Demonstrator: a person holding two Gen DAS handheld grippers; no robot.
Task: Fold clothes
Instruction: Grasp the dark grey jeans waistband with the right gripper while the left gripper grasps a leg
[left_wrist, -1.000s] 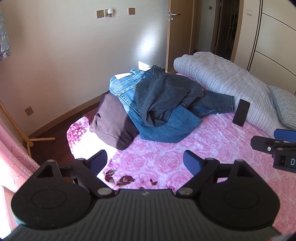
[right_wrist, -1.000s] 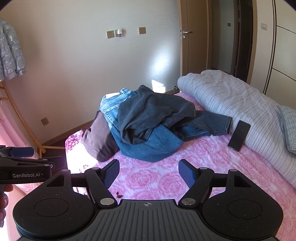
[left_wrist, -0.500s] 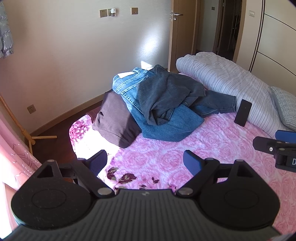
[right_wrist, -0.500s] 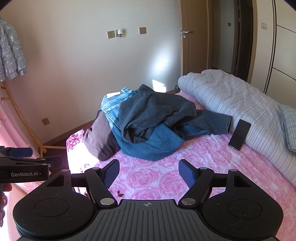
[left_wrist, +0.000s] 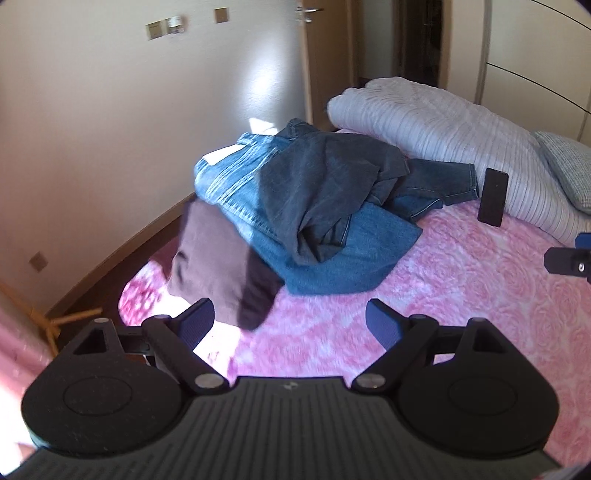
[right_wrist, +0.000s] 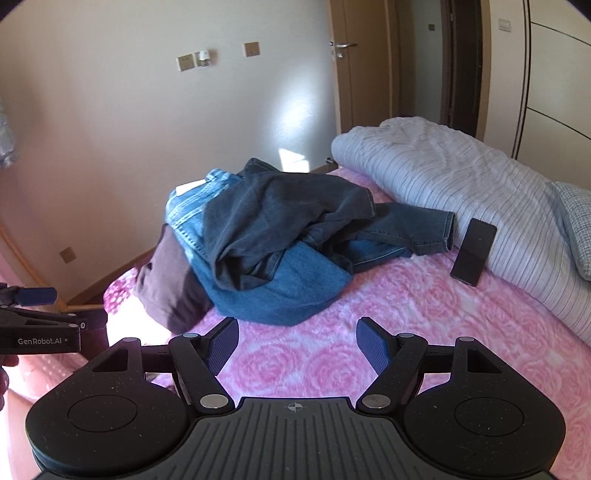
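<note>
Both grippers have closed in on the pink bedspread (right_wrist: 424, 325), where the jeans pile (right_wrist: 280, 251) lies untouched beside the brown garment (left_wrist: 218, 266). Left gripper (left_wrist: 290, 325) and right gripper (right_wrist: 295, 347) are spread, empty; folding hasn't begun.

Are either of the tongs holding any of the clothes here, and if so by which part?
Nothing is held. The left tongs and right tongs are both open above the pink bedspread, short of the clothes pile.
</note>
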